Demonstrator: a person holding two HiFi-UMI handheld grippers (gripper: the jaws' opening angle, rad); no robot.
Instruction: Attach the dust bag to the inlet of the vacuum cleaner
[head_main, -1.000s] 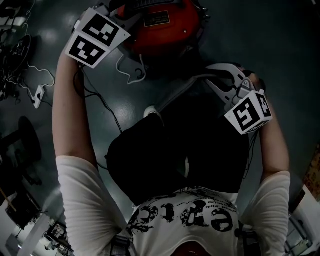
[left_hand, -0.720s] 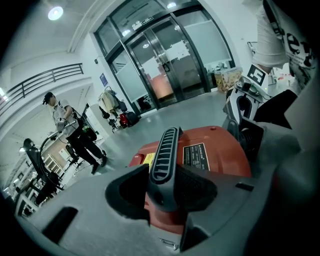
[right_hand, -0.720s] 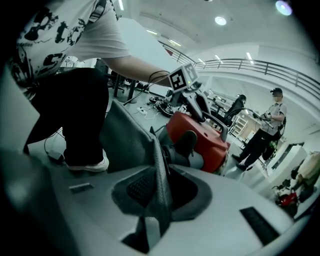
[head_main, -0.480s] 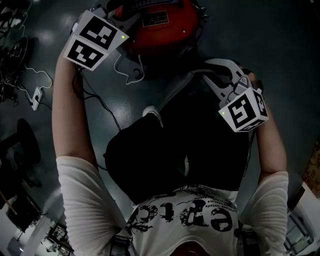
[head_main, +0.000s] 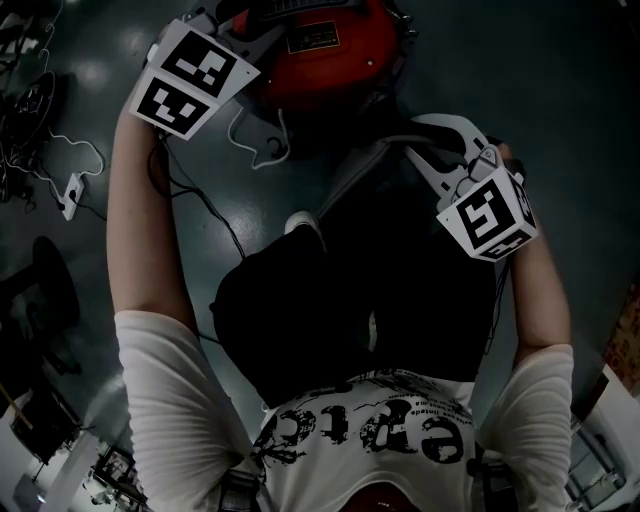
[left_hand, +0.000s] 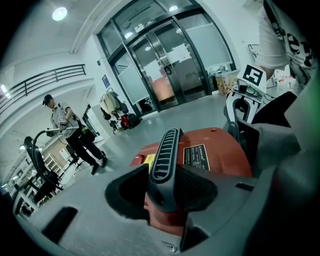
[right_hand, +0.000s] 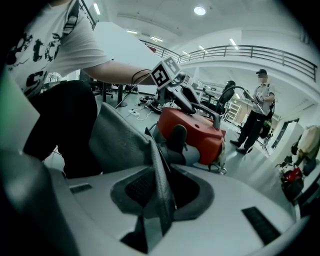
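The red vacuum cleaner (head_main: 320, 60) stands on the dark floor at the top of the head view. My left gripper (head_main: 262, 28) is shut on its dark ribbed carry handle (left_hand: 165, 150), which stands upright between the jaws over the red body (left_hand: 215, 155). My right gripper (head_main: 408, 148) is shut on a folded edge of the grey dust bag (right_hand: 120, 142). The bag hangs as a pale strip (head_main: 350, 185) towards my lap. In the right gripper view the bag's edge lies just short of the dark inlet stub (right_hand: 177, 137) on the vacuum (right_hand: 202, 132); whether they touch I cannot tell.
A white cable and power strip (head_main: 72, 190) lie on the floor at the left, and a black cord runs beside my left arm. A person in dark uniform (left_hand: 70, 135) stands some way off by chairs and equipment. Glass doors (left_hand: 170, 65) close the far end.
My right gripper has rolled a little and edged up and left with the dust bag's edge. My left gripper has stayed put on the handle.
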